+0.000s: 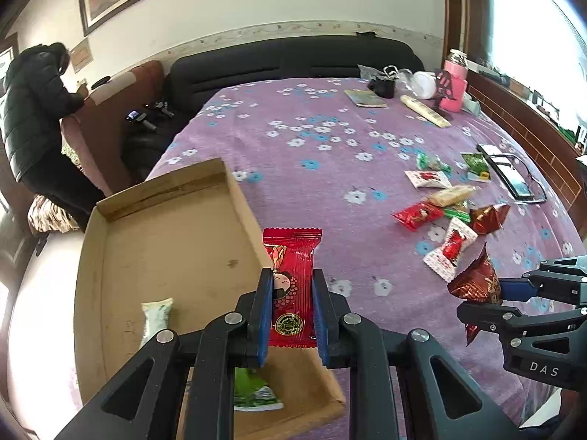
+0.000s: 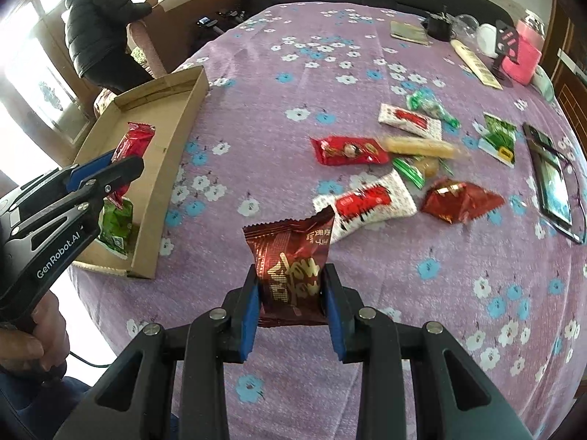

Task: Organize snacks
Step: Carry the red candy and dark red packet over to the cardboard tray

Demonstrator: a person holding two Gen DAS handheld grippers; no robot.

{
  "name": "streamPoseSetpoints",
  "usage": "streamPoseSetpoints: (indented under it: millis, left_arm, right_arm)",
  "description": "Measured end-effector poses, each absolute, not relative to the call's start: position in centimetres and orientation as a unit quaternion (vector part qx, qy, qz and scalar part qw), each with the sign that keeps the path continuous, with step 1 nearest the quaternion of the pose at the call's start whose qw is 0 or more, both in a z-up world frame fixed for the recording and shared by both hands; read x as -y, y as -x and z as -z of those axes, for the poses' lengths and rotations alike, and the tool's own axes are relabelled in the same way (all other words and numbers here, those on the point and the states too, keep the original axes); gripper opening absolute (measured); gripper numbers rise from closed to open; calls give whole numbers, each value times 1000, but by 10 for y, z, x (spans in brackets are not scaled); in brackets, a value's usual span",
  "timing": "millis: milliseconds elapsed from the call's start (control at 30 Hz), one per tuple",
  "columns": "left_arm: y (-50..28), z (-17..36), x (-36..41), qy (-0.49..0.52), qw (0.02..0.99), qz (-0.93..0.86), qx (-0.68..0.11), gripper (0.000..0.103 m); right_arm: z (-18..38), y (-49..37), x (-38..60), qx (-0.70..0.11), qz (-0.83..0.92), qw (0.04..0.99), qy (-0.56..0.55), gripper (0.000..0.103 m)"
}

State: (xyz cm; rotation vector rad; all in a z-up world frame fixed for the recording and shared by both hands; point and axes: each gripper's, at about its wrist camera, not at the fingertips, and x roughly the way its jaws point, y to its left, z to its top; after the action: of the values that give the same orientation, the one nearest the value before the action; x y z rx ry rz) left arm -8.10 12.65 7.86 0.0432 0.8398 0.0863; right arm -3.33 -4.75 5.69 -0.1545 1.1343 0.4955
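Observation:
My left gripper is shut on a bright red snack packet and holds it over the right wall of a shallow cardboard tray. The tray holds a white packet and a green packet. My right gripper is shut on a dark red snack packet above the purple floral tablecloth. Several loose snack packets lie on the cloth to the right. The left gripper also shows in the right wrist view over the tray.
A phone lies at the table's right edge. A pink bottle, a black cup, a booklet and a long packet stand at the far end. A person in a black jacket is left, by a dark sofa.

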Motion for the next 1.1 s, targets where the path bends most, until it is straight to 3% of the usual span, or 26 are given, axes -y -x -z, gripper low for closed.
streamPoseSetpoints:
  millis: [1100]
  left_arm:
    - [103, -70, -220, 1, 898, -114, -425, 20]
  right_arm:
    - [-79, 28, -67, -497, -315, 801, 107, 31]
